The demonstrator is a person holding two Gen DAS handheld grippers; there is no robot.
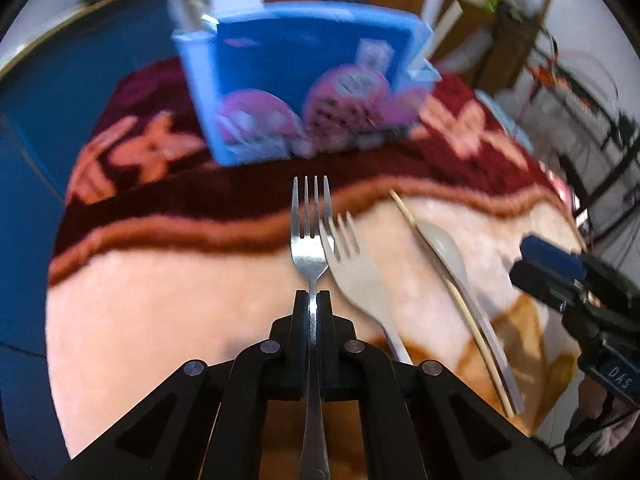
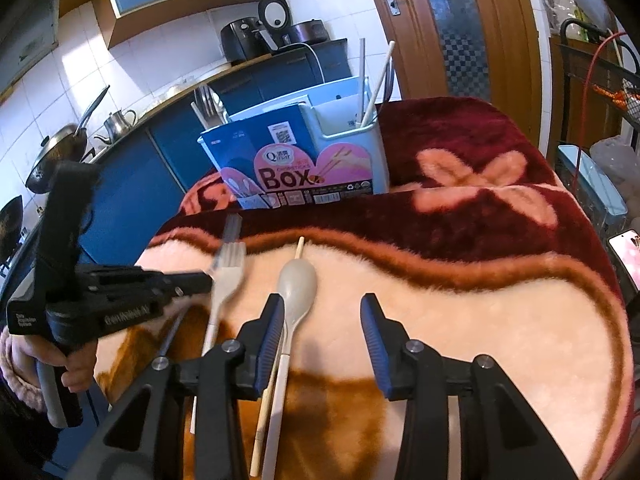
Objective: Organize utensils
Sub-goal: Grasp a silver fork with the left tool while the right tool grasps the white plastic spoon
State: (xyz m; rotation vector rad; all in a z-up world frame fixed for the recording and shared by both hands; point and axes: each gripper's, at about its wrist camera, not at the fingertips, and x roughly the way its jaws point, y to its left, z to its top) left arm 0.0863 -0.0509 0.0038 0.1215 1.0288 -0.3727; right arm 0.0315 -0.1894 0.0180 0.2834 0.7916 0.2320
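Observation:
My left gripper is shut on a metal fork, tines forward, held above the blanket. It also shows in the right wrist view, where the metal fork is blurred. A beige plastic fork, a beige spoon and a chopstick lie on the blanket. My right gripper is open and empty, over the spoon and chopstick. The blue utensil box stands at the back, with forks and chopsticks in its compartments.
The table has a plush maroon and pink blanket. Blue kitchen cabinets lie behind on the left, a wooden door behind the box, and a rack with a light blue bin to the right.

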